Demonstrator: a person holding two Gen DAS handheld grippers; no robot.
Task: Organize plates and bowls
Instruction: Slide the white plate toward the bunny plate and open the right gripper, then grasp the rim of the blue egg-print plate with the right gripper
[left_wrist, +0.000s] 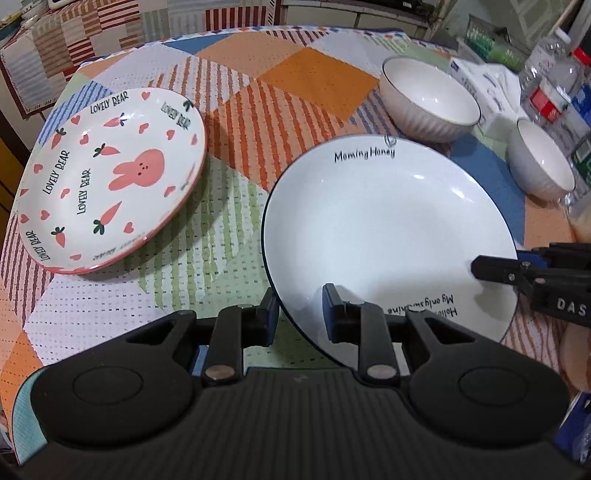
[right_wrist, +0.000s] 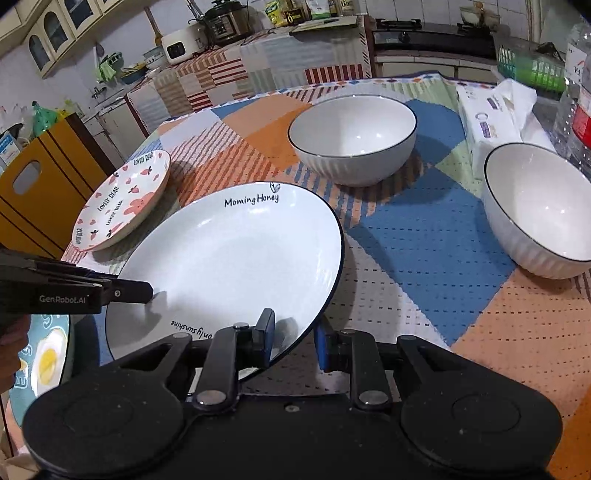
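A white plate (left_wrist: 388, 229) with a dark rim and "Morning Honey" lettering is held tilted above the table by both grippers. My left gripper (left_wrist: 299, 314) is shut on its near left rim, one finger under and one over. My right gripper (right_wrist: 293, 338) is shut on its near right rim; the plate also shows in the right wrist view (right_wrist: 236, 266). A pink-rimmed rabbit plate (left_wrist: 110, 177) lies on the cloth to the left. Two white ribbed bowls (right_wrist: 352, 138) (right_wrist: 539, 218) stand at the back right.
A patchwork cloth (left_wrist: 229, 258) covers the table. A tissue box (right_wrist: 491, 122) and water bottles (left_wrist: 554, 85) stand at the far right edge. A yellow chair (right_wrist: 40, 192) is left of the table. A plate with a fried-egg print (right_wrist: 40, 354) lies at the near left.
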